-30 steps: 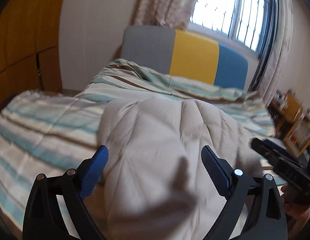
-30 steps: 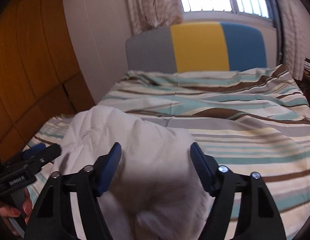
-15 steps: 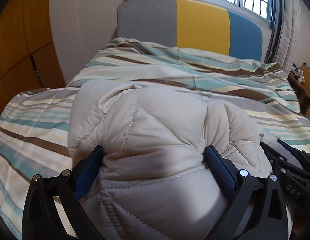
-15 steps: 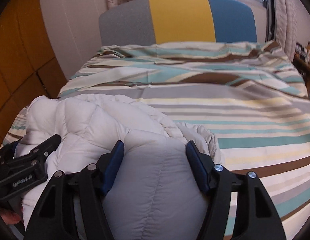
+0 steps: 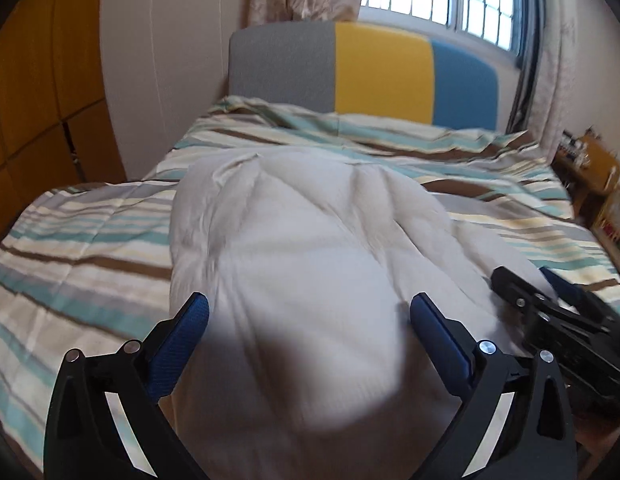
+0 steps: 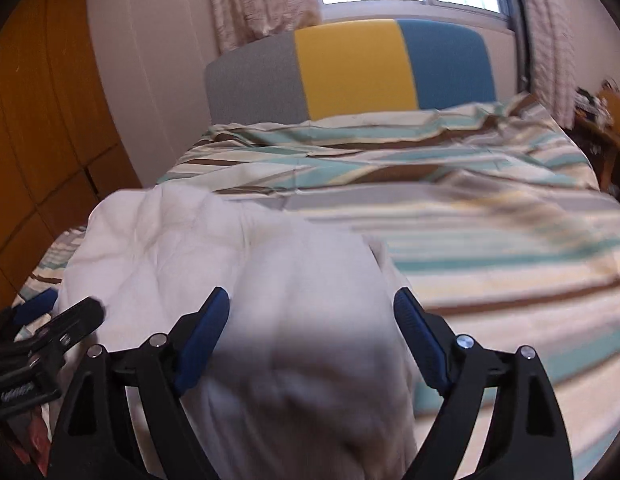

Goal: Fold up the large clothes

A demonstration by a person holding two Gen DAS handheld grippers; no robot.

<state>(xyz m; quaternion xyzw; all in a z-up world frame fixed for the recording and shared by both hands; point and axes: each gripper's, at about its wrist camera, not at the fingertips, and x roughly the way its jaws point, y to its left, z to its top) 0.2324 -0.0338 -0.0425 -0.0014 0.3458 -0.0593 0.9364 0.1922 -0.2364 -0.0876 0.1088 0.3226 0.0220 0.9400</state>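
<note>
Cream quilted jacket (image 5: 310,248) lies bunched on the striped bed (image 5: 90,248), filling lower centre of both views. Left hand-held gripper (image 5: 310,316) and right hand-held gripper (image 6: 312,312) each stand spread, blue pads flanking the padding without clamping it.

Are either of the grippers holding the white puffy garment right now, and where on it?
Neither. The left gripper and right gripper both stand wide open over the white quilted garment, whose bulk bulges between the fingers unclamped.
</note>
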